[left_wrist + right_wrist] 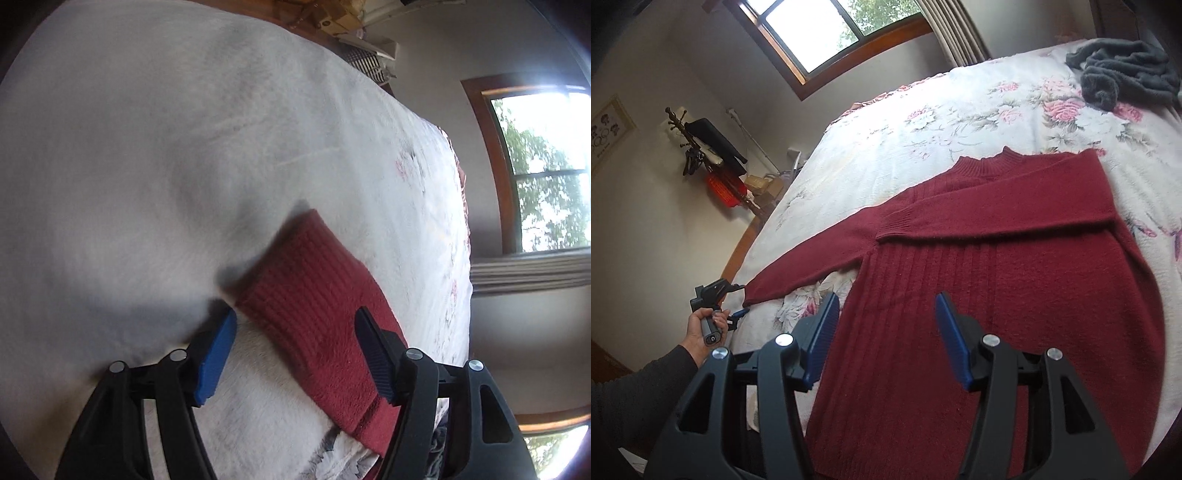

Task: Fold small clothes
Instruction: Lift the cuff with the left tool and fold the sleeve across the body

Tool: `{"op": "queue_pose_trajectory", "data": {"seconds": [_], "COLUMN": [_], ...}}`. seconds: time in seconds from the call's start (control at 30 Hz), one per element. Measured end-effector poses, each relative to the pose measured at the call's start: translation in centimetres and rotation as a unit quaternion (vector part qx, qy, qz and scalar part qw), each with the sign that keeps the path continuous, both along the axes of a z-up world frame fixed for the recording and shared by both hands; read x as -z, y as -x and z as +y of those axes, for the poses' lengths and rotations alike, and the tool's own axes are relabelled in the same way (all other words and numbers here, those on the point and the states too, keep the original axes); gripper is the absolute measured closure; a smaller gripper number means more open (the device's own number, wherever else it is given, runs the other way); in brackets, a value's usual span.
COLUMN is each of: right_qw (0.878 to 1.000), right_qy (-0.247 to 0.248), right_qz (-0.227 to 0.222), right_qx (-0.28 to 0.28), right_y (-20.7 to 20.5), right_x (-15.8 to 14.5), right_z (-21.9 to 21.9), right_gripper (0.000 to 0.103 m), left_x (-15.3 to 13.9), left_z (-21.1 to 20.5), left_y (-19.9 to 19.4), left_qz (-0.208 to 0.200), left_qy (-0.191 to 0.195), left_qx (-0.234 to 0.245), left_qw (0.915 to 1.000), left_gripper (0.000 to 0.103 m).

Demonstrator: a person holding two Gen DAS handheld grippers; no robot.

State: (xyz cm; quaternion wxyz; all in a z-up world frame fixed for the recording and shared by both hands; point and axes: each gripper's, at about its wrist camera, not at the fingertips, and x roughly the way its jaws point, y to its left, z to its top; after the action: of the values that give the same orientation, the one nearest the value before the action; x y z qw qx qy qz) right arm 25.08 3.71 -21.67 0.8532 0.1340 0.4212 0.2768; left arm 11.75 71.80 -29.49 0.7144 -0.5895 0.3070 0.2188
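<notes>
Hovering over the lower body of a dark red ribbed knit sweater (997, 295), the right gripper (888, 339) has its blue-padded jaws spread wide with nothing between them; the left gripper (295, 354) likewise holds its jaws apart, one on either side of the cuff end of the sweater's outstretched sleeve (321, 306), and whether they touch the knit cannot be told; in the right wrist view that same left gripper (733, 301) sits at the sleeve's tip near the bed's edge, gripped by a hand (701, 328) in a dark sleeve; the sweater lies flat on a bed under a white floral-printed blanket (923, 122), collar pointing away from the right gripper; its other sleeve (997, 210) is folded across the chest, ribbed cuff ending near the opposite armpit; a crumpled dark grey fuzzy garment (1126, 74) rests well apart, near the far corner of the bed; beyond the bed stand a wood-framed window (834, 33) with striped curtains and a dark coat stand (701, 147) against the wall.
</notes>
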Motion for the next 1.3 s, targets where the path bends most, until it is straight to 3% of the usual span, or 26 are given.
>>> {"op": "queue_pose_trajectory", "data": {"seconds": [0.03,0.07,0.1,0.13,0.23,0.4,0.5,0.63,0.8,0.97,1.1,1.3], "right_qw": [1.0,1.0,1.0,1.0,1.0,1.0,0.999,0.999,0.999,0.998,0.997,0.995], "right_qy": [0.004,0.008,0.012,0.016,0.025,0.026,0.027,0.024,0.008,-0.001,-0.006,-0.014], "right_qz": [-0.002,-0.004,-0.005,-0.005,-0.006,-0.012,-0.01,-0.019,-0.009,0.005,0.019,0.035], "right_qx": [-0.001,-0.001,-0.002,-0.002,-0.001,0.011,0.013,0.021,0.043,0.065,0.08,0.097], "right_y": [0.1,0.4,0.6,0.8,1.2,1.7,2.0,2.6,3.3,3.8,3.7,2.8], "right_x": [-0.2,-0.5,-0.6,-0.7,-1.3,-2.3,-2.7,-3.5,-3.2,-2.2,-1.0,0.5], "right_z": [0.0,0.0,0.2,0.2,0.2,-0.7,-1.3,-2.7,-5.2,-7.8,-9.6,-11.3], "right_gripper": [0.048,0.048,0.048,0.048,0.048,0.048,0.048,0.048,0.048,0.048,0.048,0.048], "left_x": [-0.1,-0.2,-0.1,0.1,-1.5,-9.0,-14.7,-21.4,-25.2,-25.0,-23.2,-16.8], "left_z": [0.1,0.1,0.3,0.5,0.7,-2.9,-6.3,-12.2,-20.6,-29.2,-36.6,-46.4], "left_y": [-0.3,-0.8,-1.0,-1.2,-1.0,-3.2,-5.5,-9.6,-15.7,-20.3,-23.3,-26.9], "left_qz": [0.004,0.01,0.019,0.025,0.012,-0.063,-0.106,-0.156,-0.176,-0.166,-0.146,-0.104], "left_qy": [-0.004,-0.006,-0.006,0.001,-0.009,-0.057,-0.096,-0.141,-0.18,-0.201,-0.232,-0.239], "left_qx": [0.004,0.007,0.011,0.017,0.021,0.066,0.11,0.174,0.256,0.322,0.379,0.452], "left_qw": [1.0,0.9999,0.9997,0.9995,0.9997,0.9942,0.9835,0.962,0.9333,0.9103,0.8839,0.8532], "left_gripper": [0.037,0.046,0.056,0.076,0.086,0.089,0.089,0.09,0.09,0.09,0.09,0.09]}}
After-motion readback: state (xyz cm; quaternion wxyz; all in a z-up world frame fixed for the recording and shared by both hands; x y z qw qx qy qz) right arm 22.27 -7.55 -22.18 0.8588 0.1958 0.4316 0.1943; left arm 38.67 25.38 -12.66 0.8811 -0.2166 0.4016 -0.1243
